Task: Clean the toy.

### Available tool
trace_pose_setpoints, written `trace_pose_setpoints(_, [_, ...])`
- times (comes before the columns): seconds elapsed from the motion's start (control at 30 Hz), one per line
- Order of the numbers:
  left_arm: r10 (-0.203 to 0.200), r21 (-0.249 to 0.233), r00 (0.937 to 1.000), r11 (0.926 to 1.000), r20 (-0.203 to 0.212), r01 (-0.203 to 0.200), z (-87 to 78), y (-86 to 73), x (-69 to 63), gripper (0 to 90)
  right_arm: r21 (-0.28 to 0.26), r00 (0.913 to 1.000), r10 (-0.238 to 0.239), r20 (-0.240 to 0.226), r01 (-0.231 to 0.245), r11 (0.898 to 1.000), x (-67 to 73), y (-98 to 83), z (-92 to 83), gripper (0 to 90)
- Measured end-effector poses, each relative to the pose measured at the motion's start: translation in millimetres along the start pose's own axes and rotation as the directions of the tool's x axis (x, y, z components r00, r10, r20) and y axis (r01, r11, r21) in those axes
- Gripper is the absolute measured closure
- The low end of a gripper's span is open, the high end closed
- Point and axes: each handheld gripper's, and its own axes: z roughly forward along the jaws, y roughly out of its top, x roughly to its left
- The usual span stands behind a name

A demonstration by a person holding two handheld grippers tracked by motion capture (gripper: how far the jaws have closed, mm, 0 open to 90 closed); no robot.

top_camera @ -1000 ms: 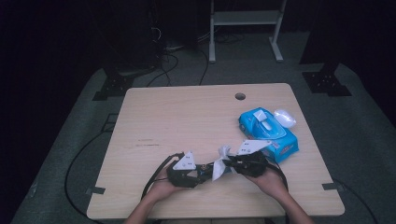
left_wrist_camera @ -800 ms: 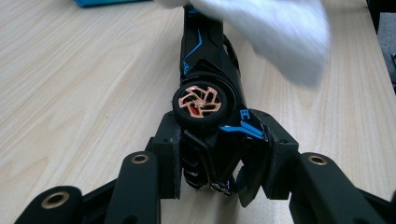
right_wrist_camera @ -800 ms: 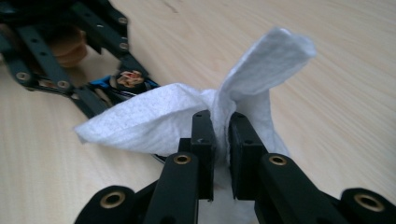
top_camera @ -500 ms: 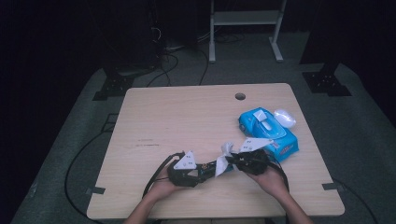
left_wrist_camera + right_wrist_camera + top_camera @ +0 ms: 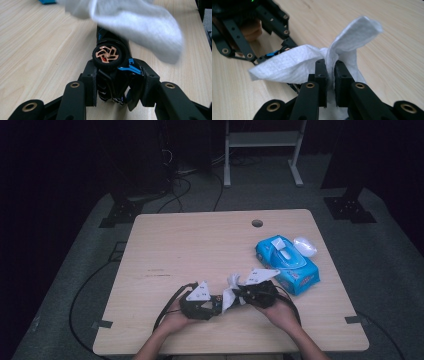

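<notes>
Fuzzy white wipe [image 5: 294, 66] (crumpled) over black toy car [image 5: 112, 57]

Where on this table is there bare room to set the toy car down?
The table's left and far-middle wood lies bare, up to the round hole. The right side is crowded by the blue wipes pack; the near middle by both grippers, toy car and white wipe.

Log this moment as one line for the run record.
left gripper: shut on toy car | right gripper: shut on wipe, over car | wipes pack: open, right
</notes>
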Motion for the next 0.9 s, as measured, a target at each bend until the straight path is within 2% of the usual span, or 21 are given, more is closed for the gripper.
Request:
trace_pose_setpoints(0.07, [-0.002,-0.003,1.0000,1.0000,-0.002,0.002,0.9,0.3,-0.4,57.9,-0.002,0.9996,0.026,0.007,-0.026,1.000,-2.3,-1.8,-2.6,82.0])
trace_pose_setpoints(0.1, [-0.002,-0.003,1.0000,1.0000,-0.001,0.002,1.0,0.3,-0.3,57.9,-0.004,0.9998,0.014,0.016,-0.014,1.000,-0.3,-1.3,-1.6,82.0])
trace_pose_setpoints(0.17, [-0.006,-0.003,1.0000,1.0000,-0.002,0.006,1.1,0.3,-0.5,57.8,-0.006,0.9998,0.007,-0.016,-0.007,1.000,6.8,1.9,4.0,81.9])
trace_pose_setpoints(0.3, [-0.005,0.003,1.0000,1.0000,-0.003,0.005,0.0,0.2,-1.1,57.9,0.001,0.9979,-0.048,-0.042,0.048,0.999,21.8,11.4,13.2,81.9])
trace_pose_setpoints(0.33, [-0.005,0.002,1.0000,1.0000,-0.002,0.005,-0.1,-0.1,-1.0,57.9,0.005,0.9973,-0.064,-0.037,0.064,0.998,21.7,11.9,12.8,81.9])
trace_pose_setpoints(0.4, [-0.010,-0.001,1.0000,1.0000,0.001,0.010,-0.1,-0.5,-0.4,57.9,0.015,0.9981,-0.060,-0.014,0.060,0.998,17.7,9.8,8.3,81.8])
trace_pose_setpoints(0.5, [-0.040,0.011,0.9992,0.9991,0.007,0.040,0.3,-2.1,2.1,56.9,0.022,0.9952,-0.060,0.077,0.058,0.998,6.6,-0.6,-3.6,81.8])
trace_pose_setpoints(0.53, [-0.034,0.016,0.9994,0.9993,0.004,0.034,1.0,-2.4,2.3,57.3,0.007,0.9971,-0.030,0.069,0.029,1.000,2.6,-4.4,-7.8,81.8])
trace_pose_setpoints(0.6, [-0.032,0.017,0.9995,0.9994,-0.001,0.032,2.3,-1.8,1.7,57.3,0.007,0.9968,-0.027,0.075,0.026,1.000,3.3,-5.5,-8.8,81.9])
trace_pose_setpoints(0.67, [-0.038,0.017,0.9993,0.9991,-0.002,0.038,3.2,-1.2,0.9,57.4,0.001,0.9983,-0.032,0.049,0.032,0.999,9.3,-1.7,-3.5,81.8])
trace_pose_setpoints(0.73, [-0.029,0.018,0.9995,0.9994,-0.011,0.029,3.6,-0.3,0.0,57.6,-0.009,0.9980,-0.060,0.020,0.060,0.998,19.6,4.1,5.9,81.7])
trace_pose_setpoints(0.8, [-0.020,0.022,0.9996,0.9995,-0.021,0.020,3.1,-0.2,-0.7,57.9,-0.029,0.9967,-0.073,-0.035,0.072,0.997,30.9,9.8,14.8,81.7])
trace_pose_setpoints(0.9, [-0.019,0.024,0.9995,0.9995,-0.025,0.019,2.3,-0.6,0.2,58.2,-0.012,0.9939,-0.108,-0.021,0.108,0.994,33.0,13.6,15.5,81.7])
